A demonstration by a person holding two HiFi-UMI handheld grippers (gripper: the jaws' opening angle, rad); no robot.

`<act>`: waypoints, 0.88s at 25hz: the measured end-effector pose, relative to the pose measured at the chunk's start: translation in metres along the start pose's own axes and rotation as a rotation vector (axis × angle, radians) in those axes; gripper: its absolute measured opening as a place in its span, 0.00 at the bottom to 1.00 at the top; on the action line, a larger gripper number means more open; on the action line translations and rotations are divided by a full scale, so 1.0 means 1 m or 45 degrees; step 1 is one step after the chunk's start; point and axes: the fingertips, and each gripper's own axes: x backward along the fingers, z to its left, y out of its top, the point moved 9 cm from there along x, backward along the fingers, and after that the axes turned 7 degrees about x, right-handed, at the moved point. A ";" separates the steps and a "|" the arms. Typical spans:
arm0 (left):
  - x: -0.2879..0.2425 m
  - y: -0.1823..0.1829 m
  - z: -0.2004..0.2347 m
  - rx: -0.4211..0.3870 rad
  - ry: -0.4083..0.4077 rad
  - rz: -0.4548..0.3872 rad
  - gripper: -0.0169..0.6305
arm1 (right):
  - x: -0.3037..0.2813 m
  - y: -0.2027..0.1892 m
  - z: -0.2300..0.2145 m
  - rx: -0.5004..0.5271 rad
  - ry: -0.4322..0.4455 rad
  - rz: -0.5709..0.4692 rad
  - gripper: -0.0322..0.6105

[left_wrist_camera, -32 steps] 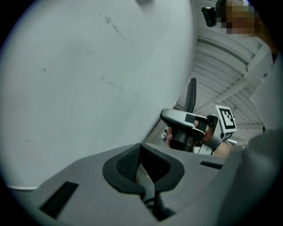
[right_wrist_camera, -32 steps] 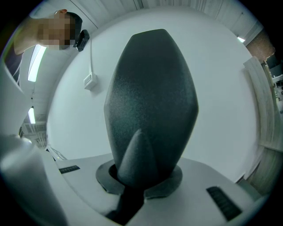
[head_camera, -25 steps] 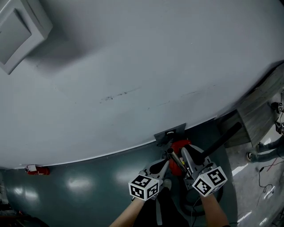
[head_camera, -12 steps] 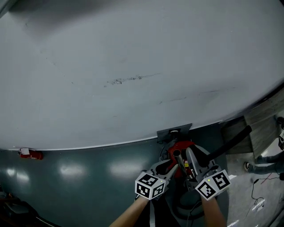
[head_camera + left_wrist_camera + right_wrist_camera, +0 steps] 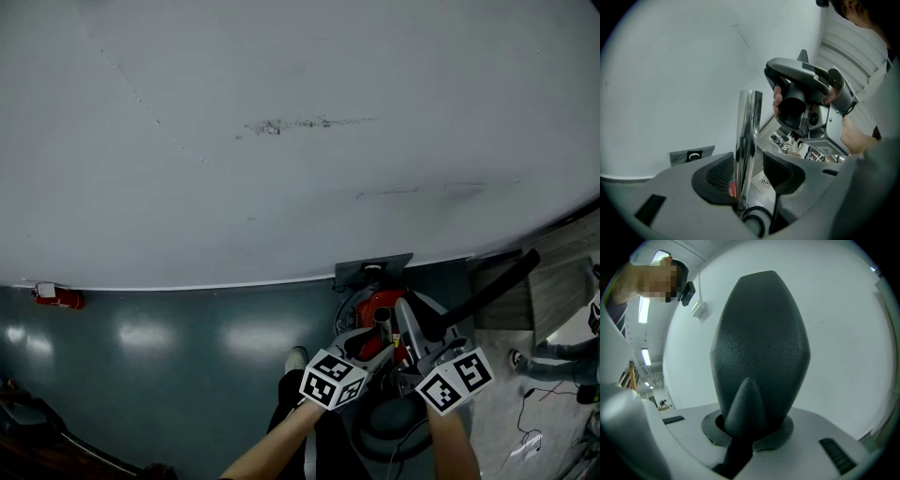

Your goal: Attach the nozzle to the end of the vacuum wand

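The chrome vacuum wand [image 5: 747,136] stands upright between my left gripper's [image 5: 747,176] jaws. Those jaws have just been opening; the wand sits close to the left pad [image 5: 715,174] with a gap to the right one. In the head view the wand [image 5: 382,325] rises above the red vacuum body [image 5: 373,305], with the left gripper [image 5: 361,345] beside it. My right gripper [image 5: 750,427] is shut on the black nozzle [image 5: 761,348], which fills its view. The nozzle [image 5: 483,292] slants up to the right; its round open end [image 5: 791,110] faces the wand's top from the right, apart from it.
A pale grey wall fills the background, with a grey wall plate [image 5: 373,271] just behind the vacuum. A small red object [image 5: 56,296] lies at the wall's foot, far left. A dark hose coil [image 5: 384,433] lies below the grippers. Another person's legs [image 5: 562,349] stand at the right.
Both grippers have sunk lower towards the vacuum. The left gripper's jaws, closed on the wand a second ago, now stand apart around it. The right gripper still holds the nozzle.
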 end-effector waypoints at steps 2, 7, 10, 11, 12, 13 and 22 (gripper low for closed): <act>-0.005 -0.003 0.000 -0.014 -0.007 0.023 0.32 | -0.004 -0.003 0.000 0.018 0.019 0.019 0.13; -0.014 -0.005 0.005 -0.045 -0.008 0.052 0.32 | -0.018 -0.007 -0.006 0.012 0.064 0.036 0.13; -0.014 -0.006 0.007 -0.038 -0.009 0.031 0.25 | -0.025 -0.010 -0.010 -0.046 0.120 0.038 0.13; -0.014 -0.006 0.008 -0.044 -0.008 0.022 0.25 | -0.027 -0.011 -0.012 -0.079 0.137 0.031 0.13; -0.015 -0.007 0.008 -0.055 -0.007 0.016 0.25 | -0.028 -0.012 -0.015 -0.114 0.147 0.024 0.13; -0.015 -0.007 0.007 -0.069 -0.006 0.013 0.24 | -0.029 -0.013 -0.018 -0.146 0.151 0.017 0.13; -0.015 -0.006 0.008 -0.104 0.011 0.018 0.23 | -0.039 -0.019 -0.027 -0.206 0.146 0.010 0.13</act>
